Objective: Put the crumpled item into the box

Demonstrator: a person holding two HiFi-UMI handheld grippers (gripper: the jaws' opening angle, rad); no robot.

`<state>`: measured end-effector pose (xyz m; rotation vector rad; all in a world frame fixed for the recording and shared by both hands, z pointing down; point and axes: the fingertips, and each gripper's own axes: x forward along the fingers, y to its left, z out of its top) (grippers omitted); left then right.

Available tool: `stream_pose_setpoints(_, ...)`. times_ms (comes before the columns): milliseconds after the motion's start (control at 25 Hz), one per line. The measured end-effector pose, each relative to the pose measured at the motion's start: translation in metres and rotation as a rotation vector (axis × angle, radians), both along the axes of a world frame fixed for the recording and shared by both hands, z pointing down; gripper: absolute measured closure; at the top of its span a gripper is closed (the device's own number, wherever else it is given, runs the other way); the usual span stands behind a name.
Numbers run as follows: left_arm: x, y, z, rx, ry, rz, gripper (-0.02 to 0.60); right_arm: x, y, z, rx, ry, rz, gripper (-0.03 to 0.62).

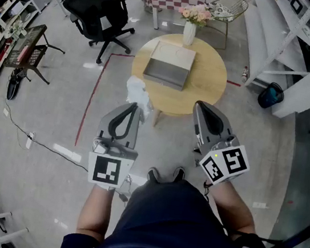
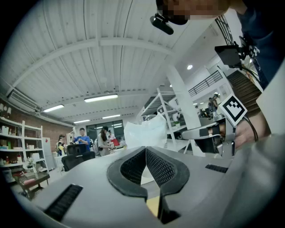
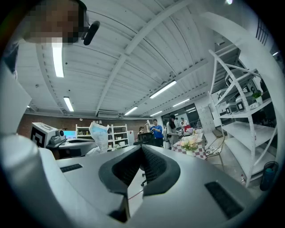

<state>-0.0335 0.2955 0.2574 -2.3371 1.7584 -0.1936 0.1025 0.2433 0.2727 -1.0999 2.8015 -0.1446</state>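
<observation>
**Crumpled item** (image 1: 138, 92): white, thin, bunched sheet. It is pinched at its lower edge and stands up above the fingers, in the air over the floor just short of the near edge of the counter (image 1: 211, 77). It is not yet over the box.

**Left gripper** (image 1: 136, 108): fingers closed on the crumpled item. In the left gripper view the pads meet with the white sheet (image 2: 144, 131) caught between them and rising past the tips.

**Right gripper** (image 1: 200, 106): fingers together with nothing between them, as the right gripper view confirms (image 3: 141, 147). It is held beside the left one, clear of the counter.

**Box** (image 1: 163, 73): open-topped and rectangular with grey walls. It sits on the far-left part of the round counter, and its inside looks empty.

**Vase of flowers** (image 1: 189, 32): at the far edge of the counter, just behind the box.

**Handling note (judgement):**
- Step in hand is the carry to the box.
- Bring the left gripper forward and high enough for the loose lower folds to clear the near wall.
- Centre it over the opening and lower it until the bulk sits inside the walls, then part the fingers.
- The sheet is light and may cling to a pad or spring back over the rim.
- The right gripper is free to press it down.
- Stop short of the vase.
</observation>
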Motion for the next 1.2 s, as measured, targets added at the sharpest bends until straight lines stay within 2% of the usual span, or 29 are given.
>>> stream_pose_setpoints(360, 0.017, -0.003, -0.005, -0.004, -0.015, -0.025, 0.563, 0.019, -0.006, -0.003, -0.025, -0.029, -0.02, 0.589)
stream_pose_setpoints(880, 0.062, -0.01, 0.013, -0.033, -0.034, -0.062, 0.563, 0.07, -0.026, 0.011, -0.067, -0.045, -0.033, 0.589)
stream_pose_setpoints(1200, 0.059, -0.027, 0.02, -0.067, -0.023, -0.07, 0.563, 0.071, -0.043, 0.02, -0.105, -0.052, -0.032, 0.589)
